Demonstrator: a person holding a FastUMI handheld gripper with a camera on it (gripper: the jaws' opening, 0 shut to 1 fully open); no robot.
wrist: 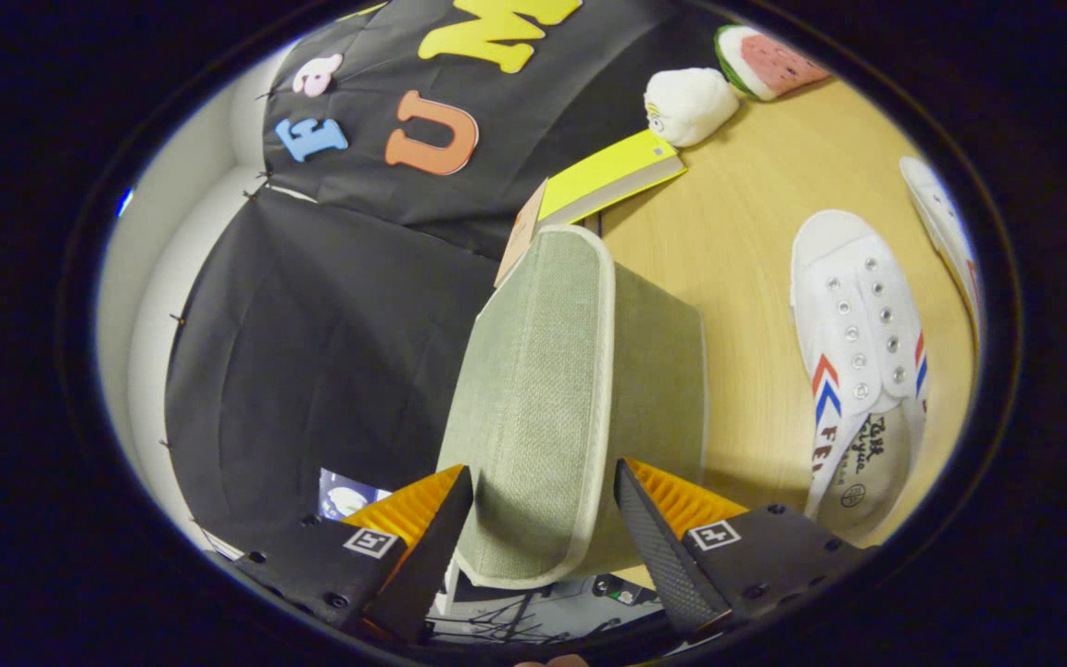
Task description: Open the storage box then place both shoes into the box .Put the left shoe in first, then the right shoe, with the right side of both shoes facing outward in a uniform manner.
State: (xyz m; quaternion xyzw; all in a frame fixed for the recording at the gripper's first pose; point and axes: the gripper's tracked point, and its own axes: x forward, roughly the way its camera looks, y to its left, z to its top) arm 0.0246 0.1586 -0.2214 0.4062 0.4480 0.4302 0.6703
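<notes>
Straddling the green fabric lid [543, 389] of the storage box [659, 371] with its fingers spread wide and gripping nothing, the gripper [543, 519] risks slipping off or dragging the light box toward the nearby white shoes [858, 343].

The storage box [571, 389] hides its own inside behind its lid and near wall; whether the gripper [543, 505] presses on that lid cannot be told, since the fingers stand either side of it with contact unclear; right of the box, the second shoe [946, 227] is cut off, a strip alone visible; the watermelon toy [765, 60] beyond the box is partly cropped; print on the nearer shoe [858, 371] is too small to read.
</notes>
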